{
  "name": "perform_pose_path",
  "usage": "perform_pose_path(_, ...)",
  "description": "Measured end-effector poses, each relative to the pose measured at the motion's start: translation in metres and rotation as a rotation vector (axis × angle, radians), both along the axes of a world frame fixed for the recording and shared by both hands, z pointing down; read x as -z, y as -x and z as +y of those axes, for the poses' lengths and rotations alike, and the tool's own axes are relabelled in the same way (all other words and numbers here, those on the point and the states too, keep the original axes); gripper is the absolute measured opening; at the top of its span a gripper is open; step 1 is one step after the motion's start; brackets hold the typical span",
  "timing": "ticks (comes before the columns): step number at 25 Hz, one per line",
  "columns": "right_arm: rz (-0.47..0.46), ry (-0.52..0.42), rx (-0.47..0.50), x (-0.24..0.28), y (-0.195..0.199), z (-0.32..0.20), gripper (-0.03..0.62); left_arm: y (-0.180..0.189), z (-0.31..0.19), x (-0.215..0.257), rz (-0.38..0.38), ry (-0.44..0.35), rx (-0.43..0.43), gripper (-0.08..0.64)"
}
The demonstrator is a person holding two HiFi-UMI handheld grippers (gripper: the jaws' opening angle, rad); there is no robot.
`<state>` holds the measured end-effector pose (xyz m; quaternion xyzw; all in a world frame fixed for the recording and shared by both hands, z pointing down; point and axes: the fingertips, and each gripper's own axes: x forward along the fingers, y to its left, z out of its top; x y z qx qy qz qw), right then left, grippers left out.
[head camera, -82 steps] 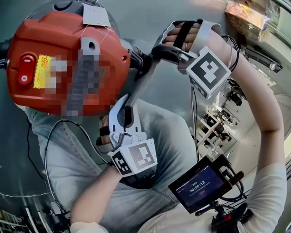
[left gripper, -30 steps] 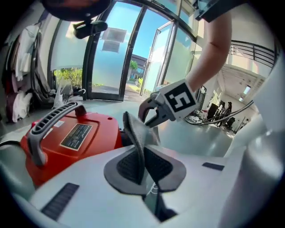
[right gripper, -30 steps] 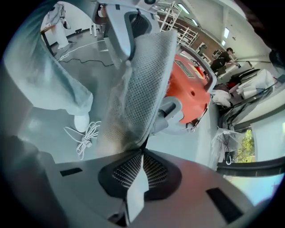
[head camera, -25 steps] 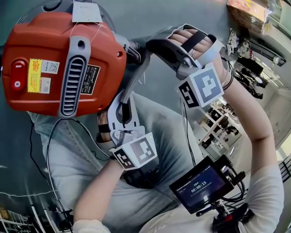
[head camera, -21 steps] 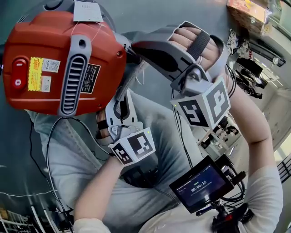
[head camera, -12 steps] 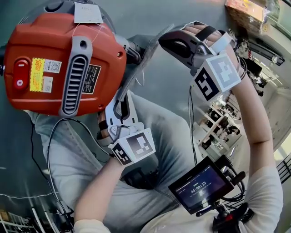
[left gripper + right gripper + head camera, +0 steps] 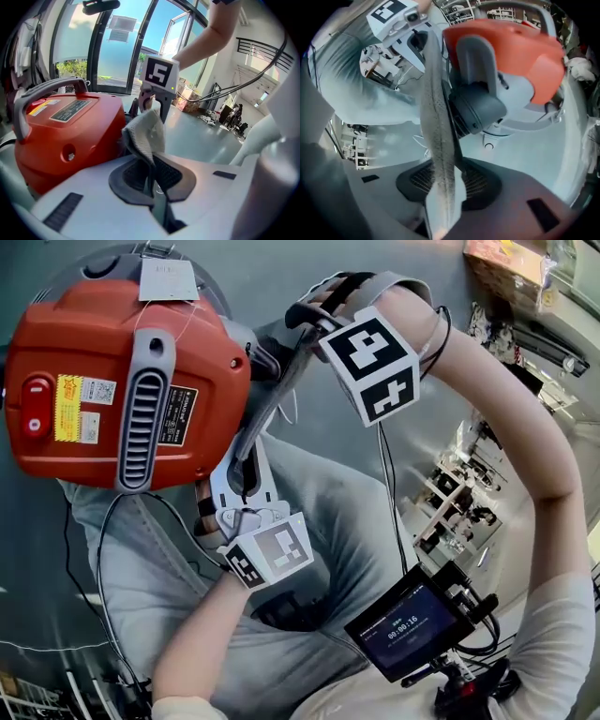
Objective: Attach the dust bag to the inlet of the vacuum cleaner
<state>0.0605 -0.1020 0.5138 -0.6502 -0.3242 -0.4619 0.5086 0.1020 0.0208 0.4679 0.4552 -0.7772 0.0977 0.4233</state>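
Swinging your right gripper (image 7: 450,187) down over the dust bag (image 7: 436,117), you are now letting its jaws spread off the cloth they were clamping a moment ago. The bag is still running between them, beside the vacuum cleaner's (image 7: 112,381) inlet (image 7: 476,110) but unattached. Your left gripper (image 7: 152,176) is pinching the other end tight.

Left tongs (image 7: 152,176) pinch dust bag (image 7: 435,122); right tongs (image 7: 440,185) are opening around it.

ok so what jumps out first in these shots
The big red-orange plastic vacuum cleaner fills the head view's upper left. Beside its dark inlet, a grey fabric dust bag stretches between the left gripper, shut on it, and the right gripper, whose jaws are opening around it.
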Motion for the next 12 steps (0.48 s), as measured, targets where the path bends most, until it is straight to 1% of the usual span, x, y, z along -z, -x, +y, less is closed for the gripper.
perform_pose_path(1,-0.006,-0.008,0.017,-0.005,-0.002,0.001,0.087,0.0,-0.001,0.0,-0.002,0.0,0.004,0.015)
perform_pose_path(2,-0.033,-0.006,0.041,-0.006,-0.003,0.002,0.043,0.001,-0.001,0.001,-0.005,-0.002,0.008,0.015)
perform_pose_path(5,-0.211,0.017,0.096,0.001,0.003,0.002,0.026,0.002,-0.002,0.005,-0.008,-0.016,0.025,0.015)
perform_pose_path(6,-0.262,0.016,0.096,0.003,0.004,0.003,0.026,-0.001,-0.002,0.005,0.004,-0.019,0.027,0.015)
perform_pose_path(7,-0.289,0.008,0.085,0.004,0.004,0.004,0.025,-0.007,-0.002,0.002,0.031,-0.022,0.022,0.015)
perform_pose_path(8,-0.288,-0.009,0.067,0.004,0.005,0.004,0.025,-0.016,-0.003,-0.002,0.071,-0.026,0.013,0.015)
perform_pose_path(9,-0.261,-0.033,0.046,0.003,0.005,0.004,0.025,-0.023,-0.005,-0.007,0.111,-0.03,0.006,0.015)
perform_pose_path(10,-0.218,-0.057,0.027,0.001,0.006,0.004,0.026,-0.025,-0.007,-0.009,0.134,-0.033,0.007,0.015)
perform_pose_path(11,-0.171,-0.075,0.006,-0.002,0.007,0.004,0.026,-0.022,-0.008,-0.008,0.134,-0.037,0.018,0.015)
perform_pose_path(12,-0.129,-0.082,-0.023,-0.006,0.006,0.004,0.026,-0.014,-0.007,-0.002,0.11,-0.043,0.036,0.015)
